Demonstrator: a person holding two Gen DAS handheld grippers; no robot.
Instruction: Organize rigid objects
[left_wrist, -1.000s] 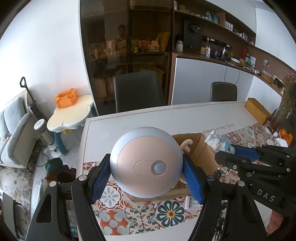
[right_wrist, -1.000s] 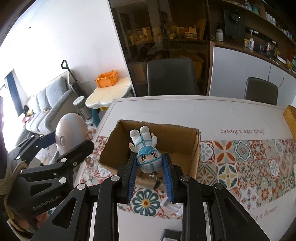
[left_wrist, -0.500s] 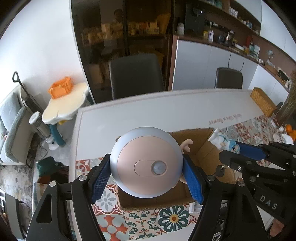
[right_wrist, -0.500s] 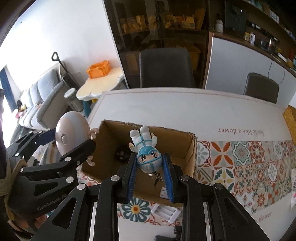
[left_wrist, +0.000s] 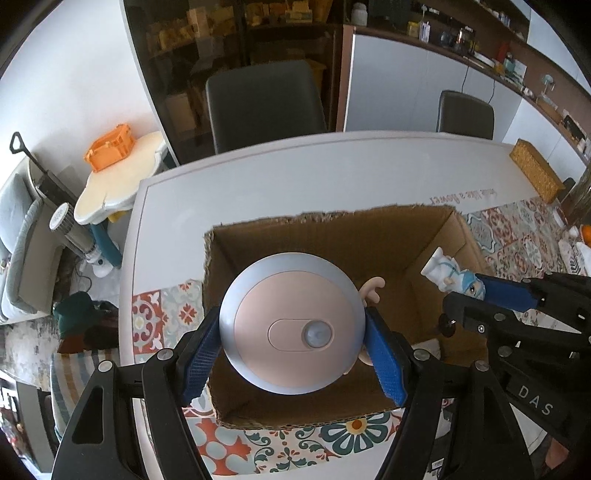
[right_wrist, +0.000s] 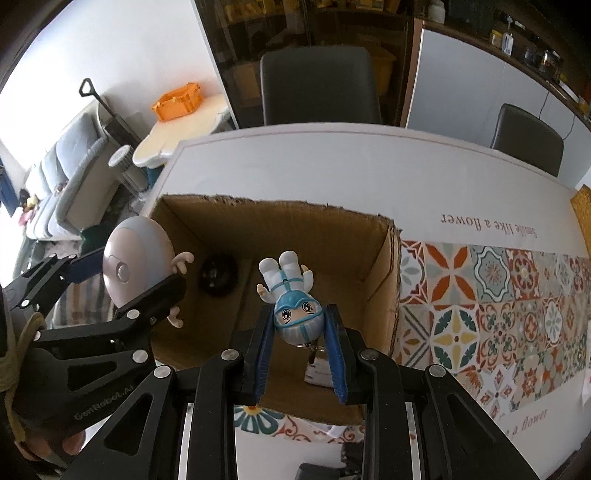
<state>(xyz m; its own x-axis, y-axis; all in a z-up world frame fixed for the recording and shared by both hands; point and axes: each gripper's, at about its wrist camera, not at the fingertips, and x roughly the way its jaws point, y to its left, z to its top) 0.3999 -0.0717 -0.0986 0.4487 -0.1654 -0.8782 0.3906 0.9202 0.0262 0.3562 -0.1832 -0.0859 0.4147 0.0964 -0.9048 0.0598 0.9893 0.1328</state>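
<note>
My left gripper (left_wrist: 293, 354) clamps a round dome toy (left_wrist: 291, 323) above the open box (left_wrist: 332, 236). My right gripper (right_wrist: 300, 354) grips a figurine (right_wrist: 291, 299) by its head, also over the box, near its right wall.

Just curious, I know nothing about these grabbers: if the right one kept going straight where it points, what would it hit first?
Probably the brown cardboard box: the right gripper, holding a small blue-and-white figurine, points into its open top, toward the floor, though depth is unclear.
</note>
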